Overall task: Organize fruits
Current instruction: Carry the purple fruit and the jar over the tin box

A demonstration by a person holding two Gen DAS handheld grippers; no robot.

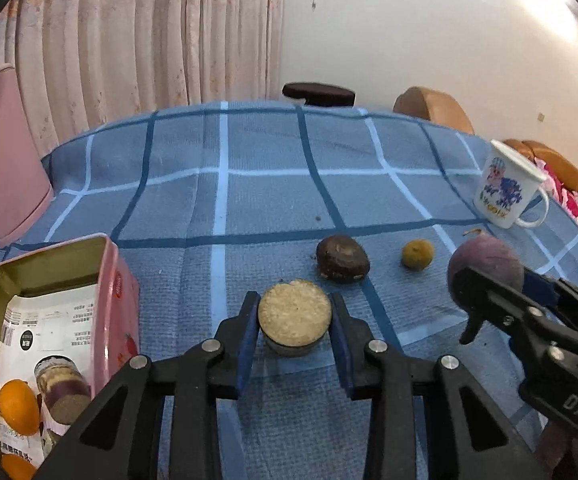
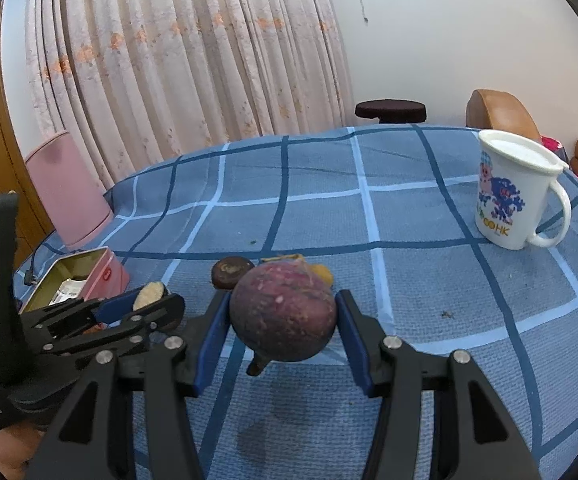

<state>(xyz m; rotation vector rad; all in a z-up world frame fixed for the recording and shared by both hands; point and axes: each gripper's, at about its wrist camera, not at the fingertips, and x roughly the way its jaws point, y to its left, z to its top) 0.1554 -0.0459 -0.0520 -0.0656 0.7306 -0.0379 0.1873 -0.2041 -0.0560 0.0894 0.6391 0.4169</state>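
Observation:
My left gripper is shut on a round fruit half with a pale cut face, held just above the blue checked cloth. My right gripper is shut on a round purple fruit, lifted off the cloth; it also shows in the left wrist view. A dark brown fruit and a small yellow-green fruit lie on the cloth between the grippers. An open pink tin at the left holds oranges and a jar.
A white printed mug stands at the right of the table. A pink chair back is at the far left. A dark stool and a brown seat stand behind the table. Curtains hang behind.

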